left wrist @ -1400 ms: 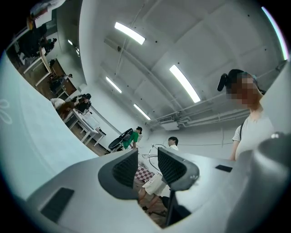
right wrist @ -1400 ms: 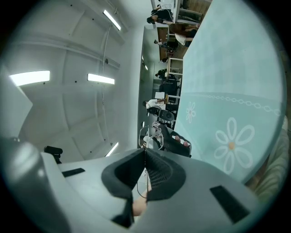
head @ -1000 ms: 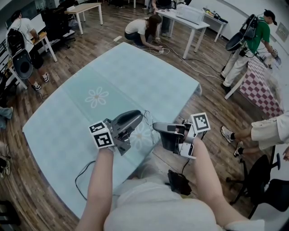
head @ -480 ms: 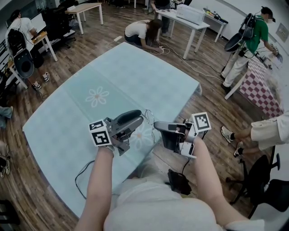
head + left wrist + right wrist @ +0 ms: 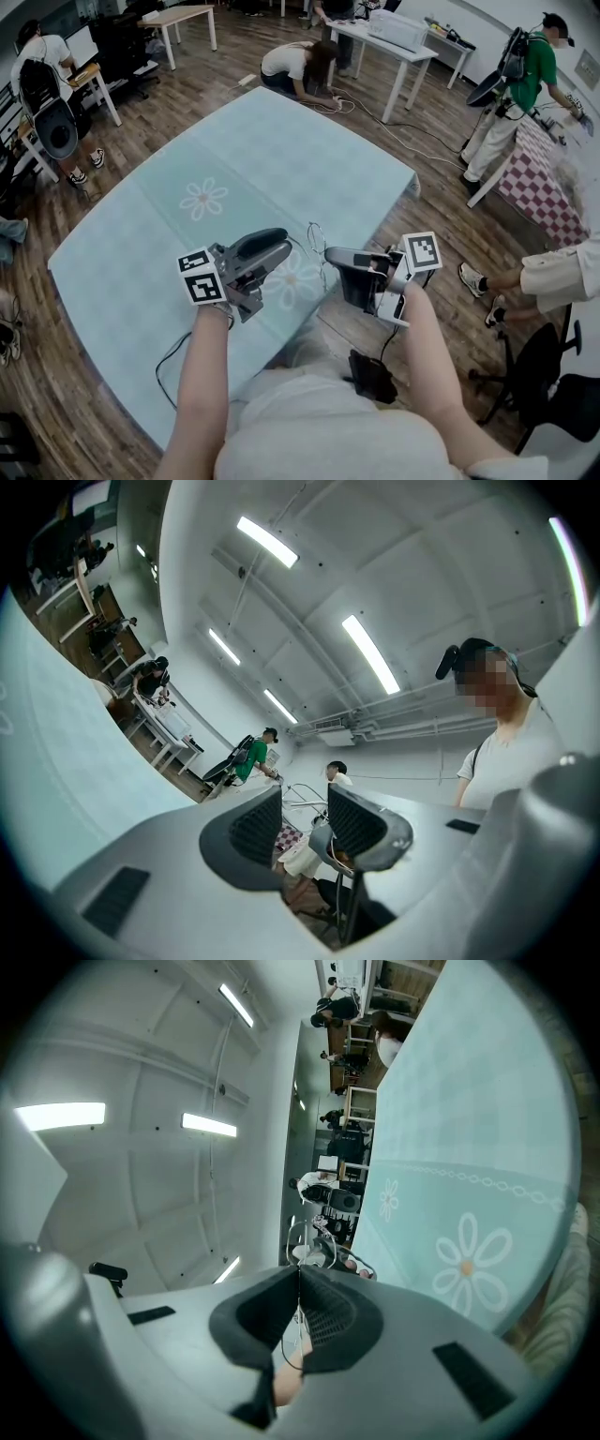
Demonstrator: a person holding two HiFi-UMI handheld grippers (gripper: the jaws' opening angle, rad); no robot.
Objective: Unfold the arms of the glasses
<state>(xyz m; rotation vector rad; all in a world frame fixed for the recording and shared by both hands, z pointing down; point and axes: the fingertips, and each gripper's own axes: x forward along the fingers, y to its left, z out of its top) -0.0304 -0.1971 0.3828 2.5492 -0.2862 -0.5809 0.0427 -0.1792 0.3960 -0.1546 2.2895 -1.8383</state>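
Jaws of the left gripper point(image 5: 284, 247) have just been opening, then closing slightly, and stand apart on nothing, so it seems ready to take an arm. The right gripper point(image 5: 332, 255) has its jaws clamped on the thin wire-framed glasses point(image 5: 316, 234), held above the pale blue flowered desk point(image 5: 141, 234). No writing is readable.

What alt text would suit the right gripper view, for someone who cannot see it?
The right hand-held gripper pinches the thin wire frame of a pair of glasses between its dark jaws. Beyond lies a pale blue, daisy-printed tablecloth.
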